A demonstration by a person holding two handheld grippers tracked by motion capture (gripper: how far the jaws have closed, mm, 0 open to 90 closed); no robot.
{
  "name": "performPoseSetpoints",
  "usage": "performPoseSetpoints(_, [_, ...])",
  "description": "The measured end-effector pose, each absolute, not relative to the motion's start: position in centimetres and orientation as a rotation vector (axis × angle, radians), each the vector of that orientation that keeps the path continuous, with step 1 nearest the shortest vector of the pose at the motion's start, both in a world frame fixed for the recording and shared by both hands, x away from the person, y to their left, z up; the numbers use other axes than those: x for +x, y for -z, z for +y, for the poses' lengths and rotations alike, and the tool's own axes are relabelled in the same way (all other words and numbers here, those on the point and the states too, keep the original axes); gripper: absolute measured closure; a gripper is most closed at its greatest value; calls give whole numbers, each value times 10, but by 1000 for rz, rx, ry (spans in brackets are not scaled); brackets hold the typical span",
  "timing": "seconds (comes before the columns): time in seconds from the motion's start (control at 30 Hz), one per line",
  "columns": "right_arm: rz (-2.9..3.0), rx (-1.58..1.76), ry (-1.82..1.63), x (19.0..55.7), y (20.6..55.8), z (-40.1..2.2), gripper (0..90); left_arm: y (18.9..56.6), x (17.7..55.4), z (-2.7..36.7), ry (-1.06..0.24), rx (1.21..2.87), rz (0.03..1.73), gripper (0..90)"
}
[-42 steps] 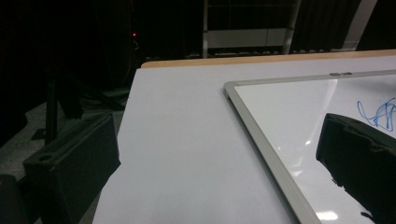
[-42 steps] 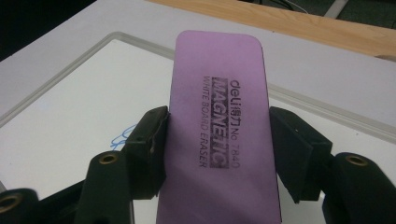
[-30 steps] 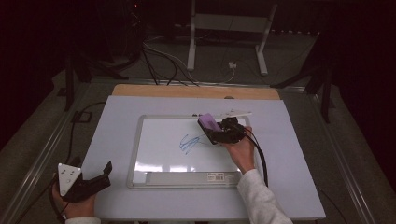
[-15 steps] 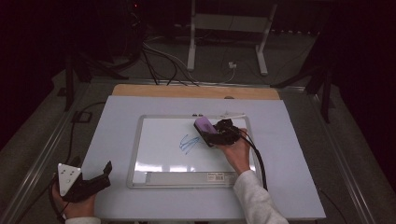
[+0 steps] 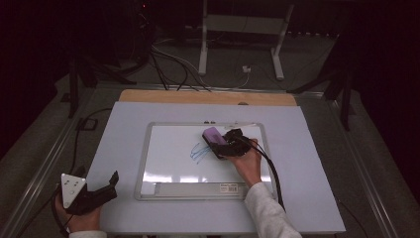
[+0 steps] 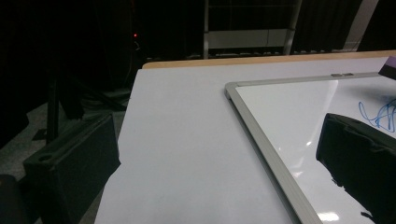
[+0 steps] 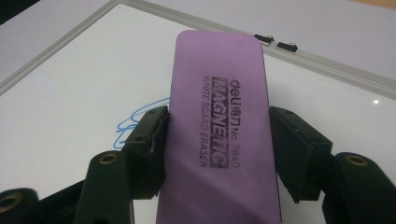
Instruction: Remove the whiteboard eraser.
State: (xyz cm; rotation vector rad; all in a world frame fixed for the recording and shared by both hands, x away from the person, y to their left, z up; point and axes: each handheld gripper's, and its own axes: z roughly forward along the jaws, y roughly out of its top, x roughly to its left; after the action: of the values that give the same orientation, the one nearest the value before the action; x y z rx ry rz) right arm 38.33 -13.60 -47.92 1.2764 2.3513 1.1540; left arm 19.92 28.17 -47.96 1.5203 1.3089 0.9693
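Observation:
A purple whiteboard eraser (image 5: pixel 214 135) lies flat on the whiteboard (image 5: pixel 143 163), just right of a blue scribble (image 5: pixel 198 152). My right gripper (image 5: pixel 216 141) is shut on the eraser's long sides. In the right gripper view the eraser (image 7: pixel 219 121) sits between both pads (image 7: pixel 152 130), printed face up, and the scribble (image 7: pixel 135 119) shows to its left. My left gripper (image 5: pixel 115 184) rests at the table's near left corner, off the board, open and holding nothing. The left gripper view shows its jaws wide apart, the board frame (image 6: pixel 261 140) and the scribble (image 6: pixel 378 114).
The board lies on a pale sheet (image 5: pixel 124 129) that covers the table, with a wooden edge (image 5: pixel 208 97) at the far side. A cable (image 5: pixel 272 173) trails from the right gripper across the board. Dark stands and cables (image 5: pixel 168 59) sit on the floor beyond.
My right gripper has slid the eraser a little to the left and nearer, toward the blue scribble. The left gripper has stayed where it was.

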Motion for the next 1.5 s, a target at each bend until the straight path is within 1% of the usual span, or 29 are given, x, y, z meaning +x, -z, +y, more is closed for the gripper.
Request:
performPoseSetpoints(0.53, [2390, 1265, -1116, 381, 490, -130, 409, 480, 199, 282, -967, 1517, 1313, 2])
performPoseSetpoints(1.0, [2438, 1253, -1015, 378, 502, -123, 402, 480, 198, 284, -967, 1509, 1319, 2])
performPoseSetpoints(1.13, [2457, 1257, -993, 378, 506, -122, 377, 480, 198, 283, -967, 1515, 1318, 2])
performPoseSetpoints(1.27, [2431, 1242, -1025, 376, 505, -121, 281, 481, 199, 284, -967, 1513, 1320, 2])
performPoseSetpoints(1.33, [2403, 1249, -1071, 377, 500, -122, 251, 481, 199, 284, -965, 1513, 1322, 2])
performPoseSetpoints(1.4, [2387, 1275, -1118, 379, 496, -124, 258, 480, 198, 284, -967, 1512, 1320, 2])
performPoseSetpoints(1.5, [2391, 1279, -1109, 383, 494, -123, 302, 480, 198, 284, -966, 1506, 1320, 2])
